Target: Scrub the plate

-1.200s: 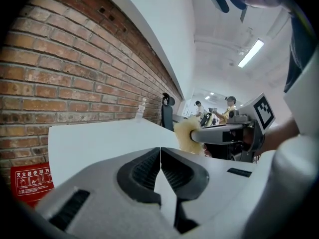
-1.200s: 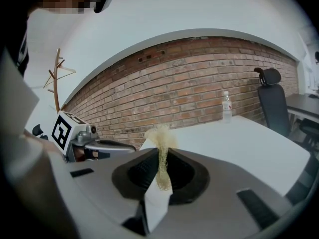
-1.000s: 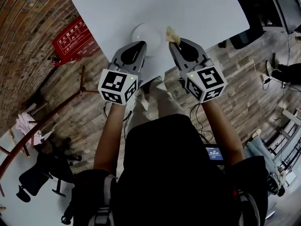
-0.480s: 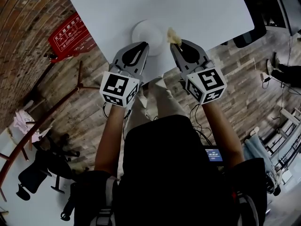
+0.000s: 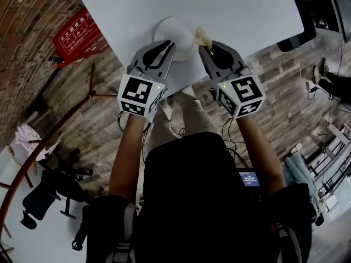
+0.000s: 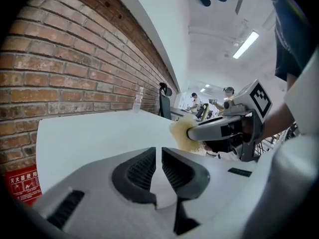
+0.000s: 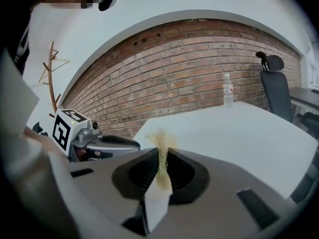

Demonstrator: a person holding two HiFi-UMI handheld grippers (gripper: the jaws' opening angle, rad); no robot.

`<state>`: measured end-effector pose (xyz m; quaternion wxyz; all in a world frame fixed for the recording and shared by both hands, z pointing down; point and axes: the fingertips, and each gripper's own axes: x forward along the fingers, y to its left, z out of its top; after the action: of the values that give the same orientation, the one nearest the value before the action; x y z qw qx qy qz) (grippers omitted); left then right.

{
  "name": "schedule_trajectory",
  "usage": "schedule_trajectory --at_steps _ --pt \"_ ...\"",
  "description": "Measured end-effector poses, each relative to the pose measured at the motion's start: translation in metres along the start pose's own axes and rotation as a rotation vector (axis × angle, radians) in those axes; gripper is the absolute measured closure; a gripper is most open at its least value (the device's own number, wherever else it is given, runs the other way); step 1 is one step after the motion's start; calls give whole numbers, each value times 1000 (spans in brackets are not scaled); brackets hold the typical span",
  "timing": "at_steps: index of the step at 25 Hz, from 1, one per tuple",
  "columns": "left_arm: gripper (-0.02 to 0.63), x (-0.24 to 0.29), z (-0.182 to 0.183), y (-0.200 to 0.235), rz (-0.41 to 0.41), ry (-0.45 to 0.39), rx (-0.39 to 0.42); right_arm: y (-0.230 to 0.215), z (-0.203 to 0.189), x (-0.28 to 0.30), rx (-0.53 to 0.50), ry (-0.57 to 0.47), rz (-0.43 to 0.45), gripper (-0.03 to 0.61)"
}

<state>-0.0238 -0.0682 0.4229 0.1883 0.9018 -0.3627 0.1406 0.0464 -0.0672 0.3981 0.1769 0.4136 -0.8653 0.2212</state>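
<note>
Both came lower toward the plate [image 5: 174,33] near the table's [image 5: 236,10] front edge. Left gripper [image 5: 168,46] fingers were closed, empty, at its rim; right gripper [image 5: 205,46] fingers pinched a sponge [image 5: 201,36] at its right rim.

— Walls and floor?
— Red brick wall [image 7: 199,68] behind the white worktop [image 5: 164,4]. Wood-plank floor [image 5: 307,92]. A red notice [image 5: 77,37] sits low against the wall (print not legible).
— Furniture and light?
— Black office chair [image 7: 276,91] at the worktop's far end. A clear bottle [image 7: 228,91] stands upright near the wall. Wooden coat stand [image 7: 51,83]. Ceiling strip light [image 6: 245,45] lit.
</note>
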Motion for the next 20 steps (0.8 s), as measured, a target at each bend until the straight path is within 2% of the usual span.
schedule_trajectory --at_steps 9,10,11,12,20 --pt "581 10 -9 9 14 29 17 -6 -8 10 14 19 6 525" --pt "543 11 -11 9 15 33 17 -7 -9 10 18 20 4 525" --pt "474 12 -13 9 14 38 19 -7 -10 11 22 21 2 525" --pt "448 13 -15 9 11 45 26 -8 -11 11 25 21 1 525" --pt "325 25 -22 5 -27 93 99 -10 -16 12 29 35 8 525"
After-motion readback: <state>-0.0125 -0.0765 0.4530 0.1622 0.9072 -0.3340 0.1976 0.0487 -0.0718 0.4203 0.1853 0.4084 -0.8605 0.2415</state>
